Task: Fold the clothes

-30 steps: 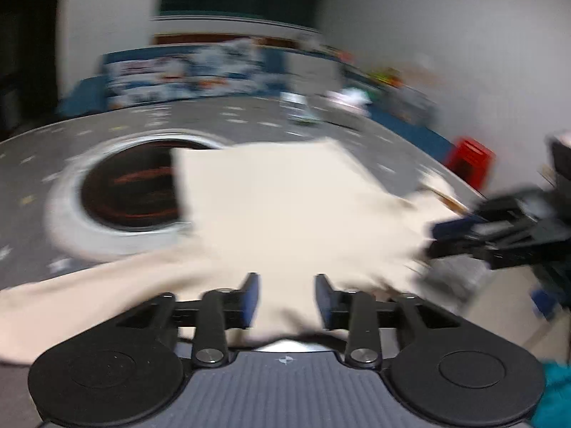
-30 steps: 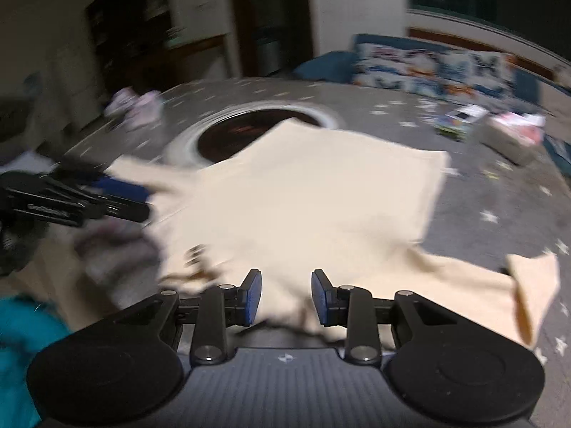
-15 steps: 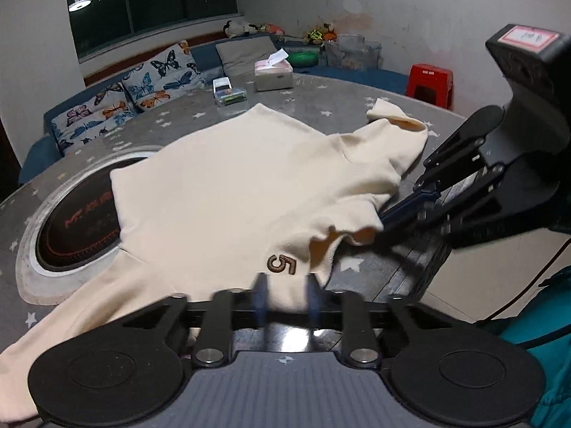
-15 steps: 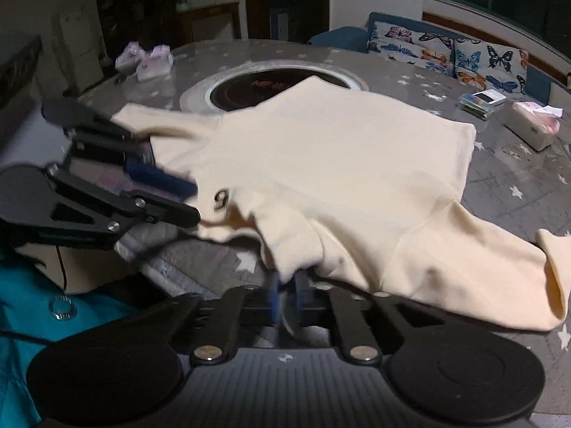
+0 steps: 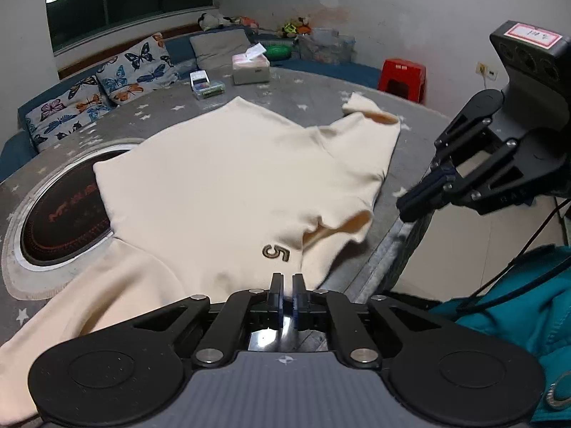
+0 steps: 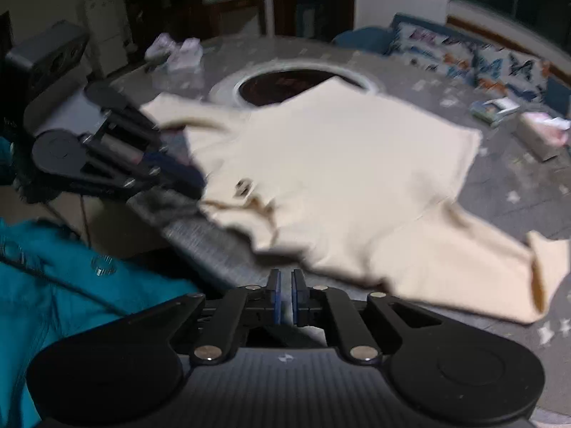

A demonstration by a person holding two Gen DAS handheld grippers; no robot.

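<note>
A cream long-sleeved shirt (image 5: 232, 178) lies spread on the round grey star-patterned table (image 5: 321, 89), with a brown "5" (image 5: 276, 252) near its close edge. My left gripper (image 5: 287, 280) is shut, its tips right at that edge below the "5", and I see no cloth between them. The right gripper (image 5: 405, 208) hangs shut and bare off the table's rim, right of the rumpled collar. In the blurred right wrist view, my right gripper (image 6: 285, 278) is shut just short of the shirt (image 6: 339, 164), and the left gripper (image 6: 192, 182) sits by the collar.
A dark round hotplate (image 5: 60, 210) is set into the table, partly under the shirt. A tissue box (image 5: 249, 67) and a small box (image 5: 207, 85) stand at the far side. A red stool (image 5: 403, 78) is beyond. Teal clothing (image 5: 517, 303) is near the right gripper.
Both grippers went from open to shut. The right gripper has drawn back off the collar to beyond the table's rim. The shirt has settled flat.
</note>
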